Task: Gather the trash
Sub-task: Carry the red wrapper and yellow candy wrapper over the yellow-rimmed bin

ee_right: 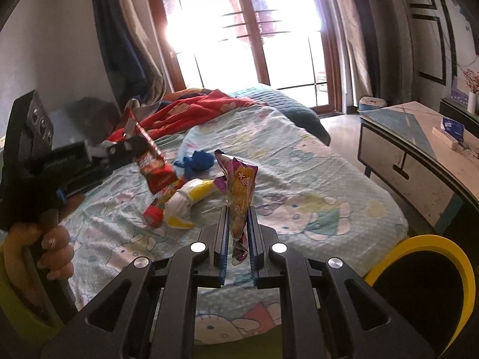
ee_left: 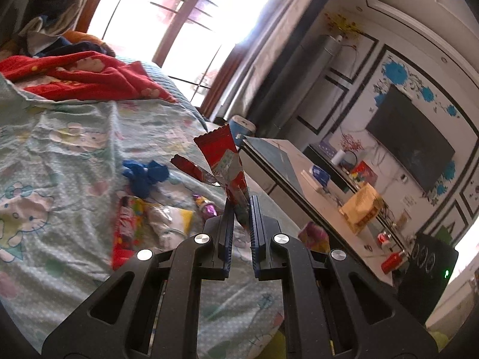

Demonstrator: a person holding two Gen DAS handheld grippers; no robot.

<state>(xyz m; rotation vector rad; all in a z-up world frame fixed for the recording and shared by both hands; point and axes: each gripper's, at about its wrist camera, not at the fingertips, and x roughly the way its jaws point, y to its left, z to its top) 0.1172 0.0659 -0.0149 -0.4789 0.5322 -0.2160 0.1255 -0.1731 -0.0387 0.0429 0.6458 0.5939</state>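
At lower centre of each wrist view: left claw (ee_left: 239, 209) clamped on a red wrapper (ee_left: 226, 161); right claw (ee_right: 238, 224) clamped on an orange-purple wrapper (ee_right: 239, 188), both lifted clear of the bed (ee_right: 299, 161), likely for binning. Mid-frame, more wrappers (ee_right: 176, 203) lie uncollected; yellow-rimmed bin (ee_right: 425, 245) lower right.

A home bedroom: a bed (ee_right: 299, 179) with cartoon-print sheets, curtained windows (ee_right: 239, 30), a wall-mounted television (ee_left: 413, 146), and a cluttered table (ee_left: 329, 203).
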